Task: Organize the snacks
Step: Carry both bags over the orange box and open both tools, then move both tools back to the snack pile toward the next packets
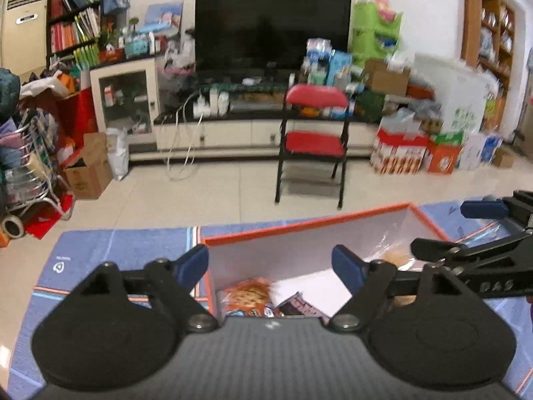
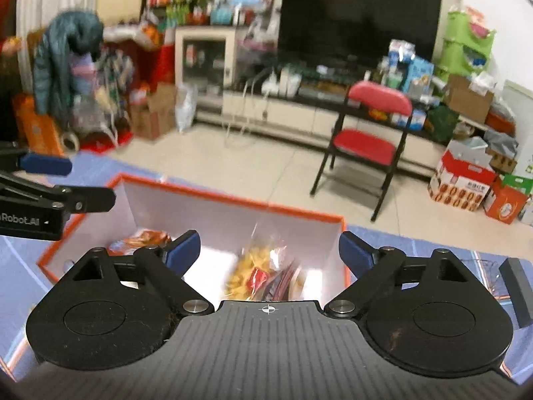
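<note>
Both grippers empty above the orange box point(image 2: 213, 196).
My left gripper point(image 1: 269, 268) and right gripper point(image 2: 269, 250) gape wide (nothing held); lowering carelessly could crush the snack bags point(image 2: 263, 276) inside.

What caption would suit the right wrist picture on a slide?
Open right tool above an orange-rimmed box holding snack bags, with a red chair beyond.

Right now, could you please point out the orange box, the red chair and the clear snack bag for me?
Orange box point(image 2: 233, 198), right wrist view, on its far rim.
Red chair point(image 1: 314, 142), left wrist view, on the seat cushion.
Clear snack bag point(image 2: 253, 266), right wrist view, on its middle, inside the box.
</note>
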